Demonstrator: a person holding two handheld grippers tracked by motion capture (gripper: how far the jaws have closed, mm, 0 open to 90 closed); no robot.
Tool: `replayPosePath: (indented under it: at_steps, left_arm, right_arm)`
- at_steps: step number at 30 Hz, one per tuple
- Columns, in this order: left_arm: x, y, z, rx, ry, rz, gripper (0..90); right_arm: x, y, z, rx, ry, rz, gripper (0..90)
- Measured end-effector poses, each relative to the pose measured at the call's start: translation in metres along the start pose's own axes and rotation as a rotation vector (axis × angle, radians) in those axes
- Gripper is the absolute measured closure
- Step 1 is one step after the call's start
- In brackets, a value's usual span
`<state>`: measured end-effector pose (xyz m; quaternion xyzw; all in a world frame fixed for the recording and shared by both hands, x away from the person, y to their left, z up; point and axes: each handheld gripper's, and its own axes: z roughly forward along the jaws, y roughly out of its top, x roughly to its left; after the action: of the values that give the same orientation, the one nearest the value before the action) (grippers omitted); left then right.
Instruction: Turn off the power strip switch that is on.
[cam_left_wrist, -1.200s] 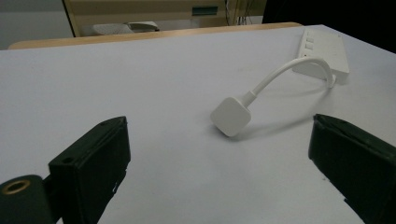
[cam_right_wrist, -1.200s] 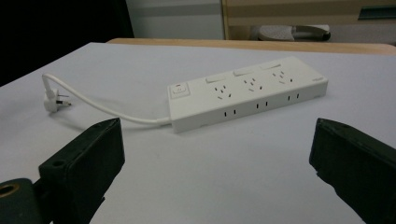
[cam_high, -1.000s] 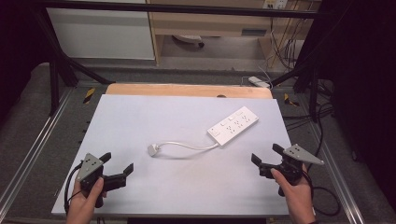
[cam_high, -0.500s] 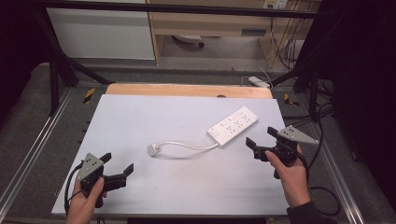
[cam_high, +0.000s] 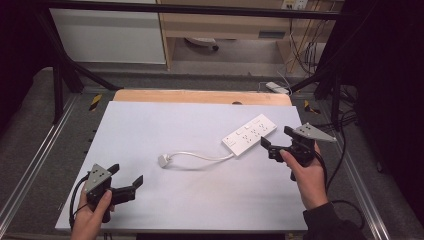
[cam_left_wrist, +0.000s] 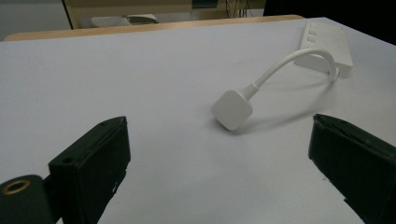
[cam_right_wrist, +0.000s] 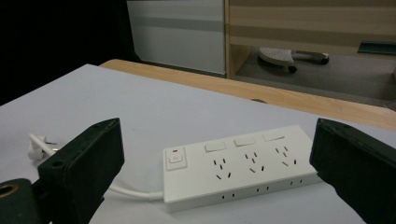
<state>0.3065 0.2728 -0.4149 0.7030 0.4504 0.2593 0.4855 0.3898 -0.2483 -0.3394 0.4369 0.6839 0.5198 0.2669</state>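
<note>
A white power strip (cam_high: 249, 134) lies at an angle on the right half of the white table top (cam_high: 200, 205). Its white cord (cam_high: 200, 155) curves left to a plug (cam_high: 164, 160) near the middle. My right gripper (cam_high: 276, 138) is open, just right of the strip's near end, with nothing between its jaws. In the right gripper view the strip (cam_right_wrist: 238, 165) lies straight ahead, its red-lit switch (cam_right_wrist: 175, 158) at the left. My left gripper (cam_high: 126, 175) is open and empty at the near left. The plug (cam_left_wrist: 232, 108) lies ahead of it, a little way off.
A wooden strip (cam_high: 200, 96) runs along the table's far edge. Metal frame rails (cam_high: 30, 165) flank the table on both sides. Another power strip (cam_high: 276, 88) and cables lie on the floor at the back right. A chair base (cam_high: 200, 44) stands beyond.
My right gripper has moved forward and left from the near right edge up to the power strip's near end. The left gripper, strip and plug have stayed put.
</note>
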Motion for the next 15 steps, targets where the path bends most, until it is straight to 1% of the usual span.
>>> replayPosePath:
  at_steps: [3, 5, 9, 10, 13, 15]
  left_arm:
    - [0.0, 0.0, 0.0, 0.0, 0.0, -0.003, 5.5]
    - [0.0, 0.0, 0.0, 0.002, 0.001, -0.002, 5.5]
    - [0.0, 0.0, 0.0, 0.002, 0.0, -0.003, 5.5]
    - [0.001, 0.0, 0.0, 0.002, 0.001, -0.002, 5.5]
    - [0.0, -0.001, 0.0, 0.003, 0.003, -0.007, 5.5]
    - [0.0, -0.001, 0.0, 0.006, 0.004, -0.002, 5.5]
  right_arm:
    - [-0.001, 0.003, 0.004, -0.005, -0.002, -0.01, 3.3]
    - [-0.001, 0.005, 0.005, -0.008, -0.003, -0.007, 3.4]
    - [-0.006, 0.013, 0.015, -0.012, -0.005, -0.001, 4.7]
    - [-0.006, 0.013, 0.015, -0.012, -0.005, -0.001, 4.7]
    - [-0.011, 0.02, 0.023, -0.004, -0.008, 0.002, 5.6]
    - [-0.014, 0.024, 0.025, -0.008, -0.019, -0.003, 6.1]
